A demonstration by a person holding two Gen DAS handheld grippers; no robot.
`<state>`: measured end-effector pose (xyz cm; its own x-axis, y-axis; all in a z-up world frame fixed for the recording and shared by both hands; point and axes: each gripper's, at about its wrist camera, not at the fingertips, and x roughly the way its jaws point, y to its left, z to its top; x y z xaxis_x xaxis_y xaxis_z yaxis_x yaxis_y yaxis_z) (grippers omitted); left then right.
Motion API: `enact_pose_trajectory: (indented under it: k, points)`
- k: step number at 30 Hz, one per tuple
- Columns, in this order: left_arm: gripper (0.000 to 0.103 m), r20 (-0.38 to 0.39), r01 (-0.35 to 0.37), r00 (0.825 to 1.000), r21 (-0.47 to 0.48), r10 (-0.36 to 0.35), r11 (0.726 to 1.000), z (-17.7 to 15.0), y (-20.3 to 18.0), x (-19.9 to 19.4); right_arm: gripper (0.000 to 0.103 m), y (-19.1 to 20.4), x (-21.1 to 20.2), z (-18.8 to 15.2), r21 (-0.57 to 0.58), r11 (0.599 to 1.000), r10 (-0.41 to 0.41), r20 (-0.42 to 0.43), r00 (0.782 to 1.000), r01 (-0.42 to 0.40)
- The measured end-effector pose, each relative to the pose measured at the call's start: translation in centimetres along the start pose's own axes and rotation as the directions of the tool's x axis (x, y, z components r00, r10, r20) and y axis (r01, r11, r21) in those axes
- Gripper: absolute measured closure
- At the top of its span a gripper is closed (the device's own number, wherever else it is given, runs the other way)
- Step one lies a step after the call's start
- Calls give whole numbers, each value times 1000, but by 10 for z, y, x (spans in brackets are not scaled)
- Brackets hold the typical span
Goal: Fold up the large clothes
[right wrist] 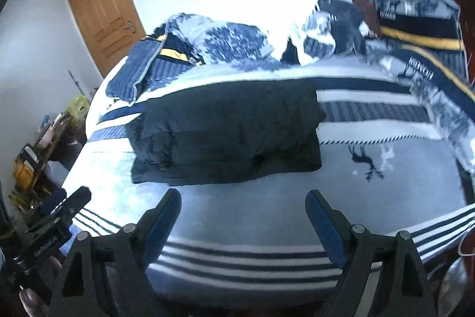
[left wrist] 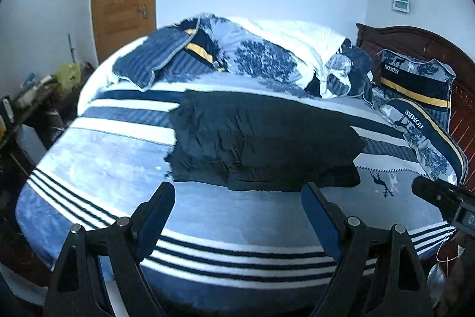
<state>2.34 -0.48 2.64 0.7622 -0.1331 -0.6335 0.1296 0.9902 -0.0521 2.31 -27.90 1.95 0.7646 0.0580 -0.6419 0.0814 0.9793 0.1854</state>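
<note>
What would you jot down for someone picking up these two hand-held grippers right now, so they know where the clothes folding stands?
Left hand-held gripper: open, holding nothing, hovering over the near part of the bed.
Right hand-held gripper: open, empty, also short of the garment.
The dark garment lies in the middle of the bed as a rough layered rectangle, several layers showing at its left edge, surface wrinkled.
Done: it looks already folded into a compact stack.
Left: probably square the uneven near edge and smooth the wrinkles, or give it one more fold if a smaller bundle is wanted.
The rumpled duvet and pillows behind it are untouched.
</note>
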Motion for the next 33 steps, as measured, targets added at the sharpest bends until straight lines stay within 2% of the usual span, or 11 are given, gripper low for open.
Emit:
enact_pose_trajectory:
  k: [7, 13, 16, 24, 33]
  points:
    - [16, 16, -75, 997, 31, 74, 997, -6, -5, -63, 15, 23, -86, -18, -41, 999, -29, 72, 997, 32]
    - [15, 94, -82, 992, 30, 79, 996, -6, -8, -118, 15, 26, -139, -28, -27, 999, -43, 121, 992, 46]
    - [15, 103, -95, 991, 37, 91, 995, -5, -13, -139, 15, 26, -164, -34, -22, 999, -45, 154, 987, 49]
    - [15, 116, -110, 988, 38, 105, 993, -3, -25, -171, 15, 33, -201, -41, -49, 998, -21, 216, 976, 32]
    - [15, 118, -130, 985, 5, 129, 991, -7, -19, -185, 15, 41, -215, -45, -81, 996, -5, 235, 972, 25]
